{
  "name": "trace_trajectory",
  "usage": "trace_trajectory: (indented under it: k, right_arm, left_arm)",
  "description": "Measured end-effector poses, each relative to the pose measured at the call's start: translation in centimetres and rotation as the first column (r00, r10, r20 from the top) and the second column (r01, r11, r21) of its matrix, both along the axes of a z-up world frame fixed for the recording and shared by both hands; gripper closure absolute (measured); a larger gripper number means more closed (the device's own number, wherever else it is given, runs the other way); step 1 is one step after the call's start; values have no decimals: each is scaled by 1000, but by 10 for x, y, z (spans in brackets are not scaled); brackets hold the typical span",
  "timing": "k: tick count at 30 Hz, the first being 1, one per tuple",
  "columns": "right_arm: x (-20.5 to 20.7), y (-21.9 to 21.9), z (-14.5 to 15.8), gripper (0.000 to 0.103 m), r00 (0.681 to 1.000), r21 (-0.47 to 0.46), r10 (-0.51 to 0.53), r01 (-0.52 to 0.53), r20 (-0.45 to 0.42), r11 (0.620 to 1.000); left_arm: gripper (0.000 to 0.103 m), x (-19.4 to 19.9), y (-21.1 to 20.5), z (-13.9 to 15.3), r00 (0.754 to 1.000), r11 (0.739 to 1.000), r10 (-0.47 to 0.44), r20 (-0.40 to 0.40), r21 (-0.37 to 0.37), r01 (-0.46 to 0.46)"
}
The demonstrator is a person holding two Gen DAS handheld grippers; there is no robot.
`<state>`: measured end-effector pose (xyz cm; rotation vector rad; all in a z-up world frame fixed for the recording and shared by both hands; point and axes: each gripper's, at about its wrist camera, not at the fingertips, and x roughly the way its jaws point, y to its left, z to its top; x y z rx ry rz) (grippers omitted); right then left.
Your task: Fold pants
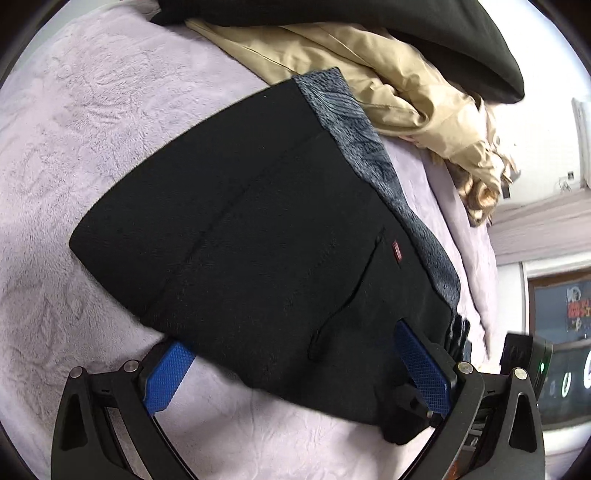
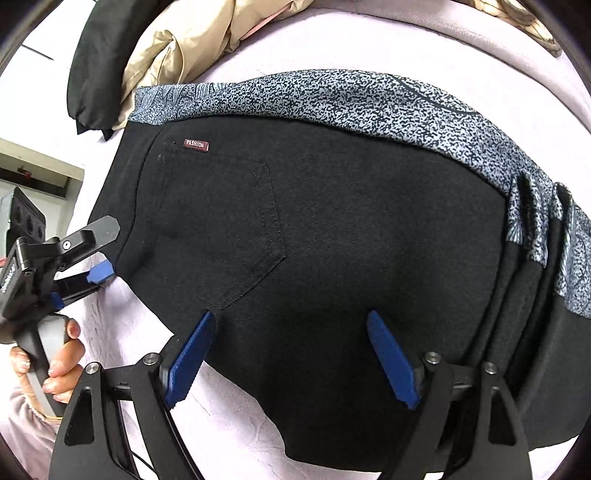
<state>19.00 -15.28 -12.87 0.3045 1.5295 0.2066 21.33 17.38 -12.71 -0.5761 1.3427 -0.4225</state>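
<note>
Your left gripper (image 1: 295,363): jaws spread, released, at the near edge of the folded black pants with speckled blue-grey waistband (image 1: 258,229) | pants: flat on the lilac plush blanket (image 1: 74,110) | your right gripper (image 2: 291,356): jaws wide, ungripped, over the pants.

pants (image 2: 332,229) lie flat on the blanket (image 1: 92,122). patterned waistband (image 2: 369,99) along their far edge. behind them, a tan garment (image 1: 388,74), with a dark garment (image 1: 443,33) partly on top.
</note>
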Motion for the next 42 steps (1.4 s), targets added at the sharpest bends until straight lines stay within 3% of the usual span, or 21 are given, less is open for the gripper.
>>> trace_trajectory:
  k: [2, 4, 6, 8, 10, 12, 13, 15, 17, 20, 22, 25, 26, 27, 29, 32, 35, 38, 42]
  right_arm:
    - [0, 0, 0, 11, 1000, 16, 5, -5, 5, 1000]
    - [1, -2, 4, 11, 1000, 26, 4, -4, 4, 1000]
    - [-2, -8, 12, 11, 1000, 61, -19, 18, 10, 998]
    - [-7, -19, 28, 11, 998, 113, -61, 58, 31, 992]
    - [-13, -32, 46, 12, 993, 149, -98, 88, 60, 985]
    - [-21, -50, 72, 21, 984, 209, -155, 134, 90, 969]
    - [-24, -59, 85, 31, 978, 248, -189, 161, 93, 955]
    - [-29, -77, 110, 36, 958, 359, -271, 223, 90, 906]
    - [-37, -93, 145, 36, 932, 445, -333, 240, 143, 863]
    - [-40, -101, 182, 36, 911, 434, -347, 227, 221, 872]
    - [-39, -106, 196, 36, 906, 448, -350, 218, 237, 867]
    - [-25, -109, 204, 36, 896, 555, -391, 220, 211, 802]
    - [-17, -108, 204, 34, 894, 570, -396, 218, 208, 792]
    - [-5, -105, 203, 32, 902, 546, -377, 211, 212, 811]
    - [26, -86, 194, 28, 930, 470, -308, 184, 202, 864]
    - [64, -45, 183, 28, 981, 402, -127, 57, 150, 914]
    - [103, 8, 162, 28, 997, 348, 51, -69, 61, 935]
    - [130, 58, 133, 23, 982, 379, 187, -166, -17, 910]
    - [156, 127, 99, 23, 929, 312, 360, -317, -89, 896]
  left_arm:
    - [2, 2, -1, 3, 999, 999, 47, -1, 22, -46]
    - [22, 0, -7, 8, 997, 994, 71, 27, 87, -73]
    - [54, -4, -13, 17, 996, 976, 53, 67, 209, -66]
    - [65, -8, -17, 27, 993, 962, 34, 112, 264, -63]
    - [66, -16, -30, 48, 980, 940, -31, 197, 338, -38]
    - [66, -27, -47, 66, 953, 909, -114, 282, 417, -15]
    - [66, -32, -55, 72, 940, 894, -145, 310, 447, -9]
    - [66, -35, -66, 77, 927, 877, -176, 332, 480, -5]
    - [65, -26, -63, 70, 950, 884, -129, 286, 467, -21]
    - [52, -10, -39, 38, 990, 934, 2, 143, 354, -53]
    - [52, -3, -31, 25, 994, 950, 54, 92, 303, -79]
    - [52, -2, -30, 23, 993, 953, 77, 93, 287, -101]
    - [57, -5, -37, 29, 990, 941, 48, 131, 326, -89]
    - [64, -7, -44, 34, 987, 926, 14, 163, 370, -74]
    - [66, -19, -70, 53, 955, 855, -135, 265, 519, -23]
    - [66, -40, -101, 67, 881, 741, -313, 355, 671, -7]
    - [66, -47, -113, 61, 859, 672, -374, 349, 741, -9]
    - [66, -49, -117, 57, 847, 643, -401, 348, 766, -10]
    - [66, -53, -120, 56, 821, 593, -453, 347, 805, -13]
